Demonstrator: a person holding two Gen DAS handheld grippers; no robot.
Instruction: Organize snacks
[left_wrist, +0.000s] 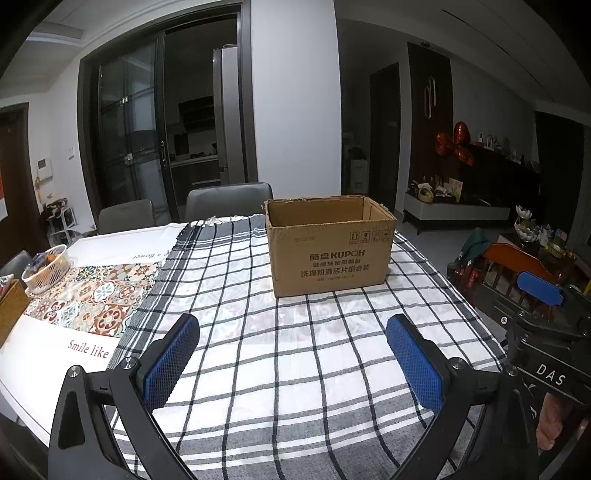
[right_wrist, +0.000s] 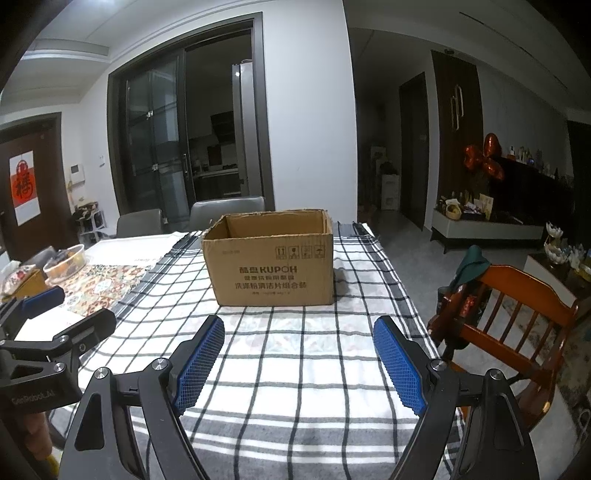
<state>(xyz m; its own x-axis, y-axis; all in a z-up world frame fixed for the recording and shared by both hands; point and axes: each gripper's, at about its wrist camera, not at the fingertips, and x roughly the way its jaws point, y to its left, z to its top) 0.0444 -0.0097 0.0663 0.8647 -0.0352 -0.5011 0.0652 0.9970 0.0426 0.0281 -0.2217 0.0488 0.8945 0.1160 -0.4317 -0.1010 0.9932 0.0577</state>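
Black tongs (left_wrist: 293, 354) with blue meshed pads (left_wrist: 168, 363), silver screws.

So the box (left_wrist: 330, 247) is sitting open-topped on the cloth (left_wrist: 280, 354) covering the table's (left_wrist: 33, 369) right part, with two chairs (left_wrist: 229, 201) standing behind the far edge. A basket (left_wrist: 46, 267) is resting way off to the left on a mat (left_wrist: 92, 295). Another chair (right_wrist: 509, 321) is standing right of the table, and both grippers are hovering side by side before the box.

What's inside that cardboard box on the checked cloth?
The cardboard box is open at the top, and only its bare brown inner walls show. Its front wall hides the bottom in both views, so whether any snacks already lie inside cannot be told.
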